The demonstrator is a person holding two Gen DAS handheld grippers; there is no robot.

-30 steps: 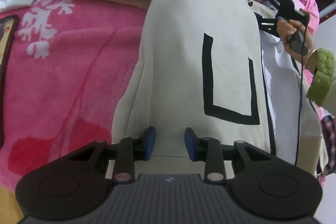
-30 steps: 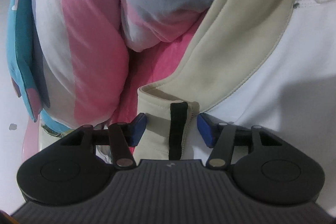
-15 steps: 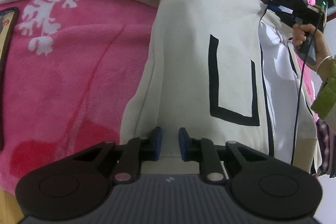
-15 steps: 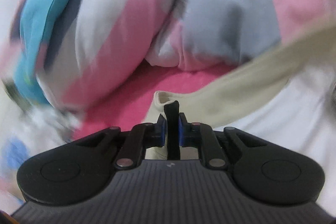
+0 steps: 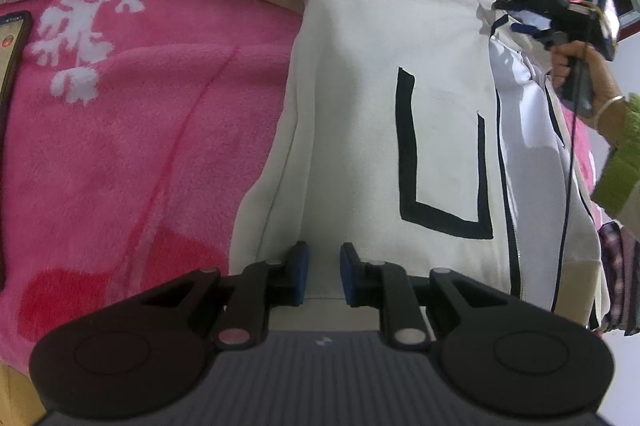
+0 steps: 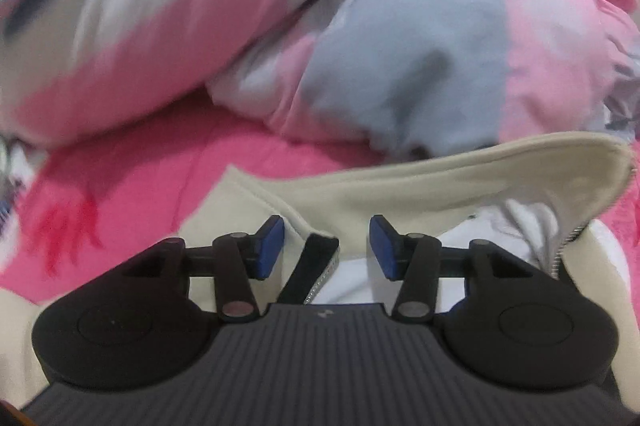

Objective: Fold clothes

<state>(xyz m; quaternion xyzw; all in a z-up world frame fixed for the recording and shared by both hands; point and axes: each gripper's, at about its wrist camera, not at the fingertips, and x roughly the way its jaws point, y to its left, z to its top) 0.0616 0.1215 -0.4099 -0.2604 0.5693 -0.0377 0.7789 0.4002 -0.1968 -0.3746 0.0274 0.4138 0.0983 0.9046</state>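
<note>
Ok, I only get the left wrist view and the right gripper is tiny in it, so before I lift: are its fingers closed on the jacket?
Observer: No. In the right wrist view the right gripper is open, its blue fingers well apart.
Operator: Is anything between them?
Observer: Yes, the black zipper edge of the jacket lies in the gap, nearer one finger, not pinched.
Operator: And beyond it?
Observer: The cream collar arcs across, with a pink and grey quilt bunched behind it.
</note>
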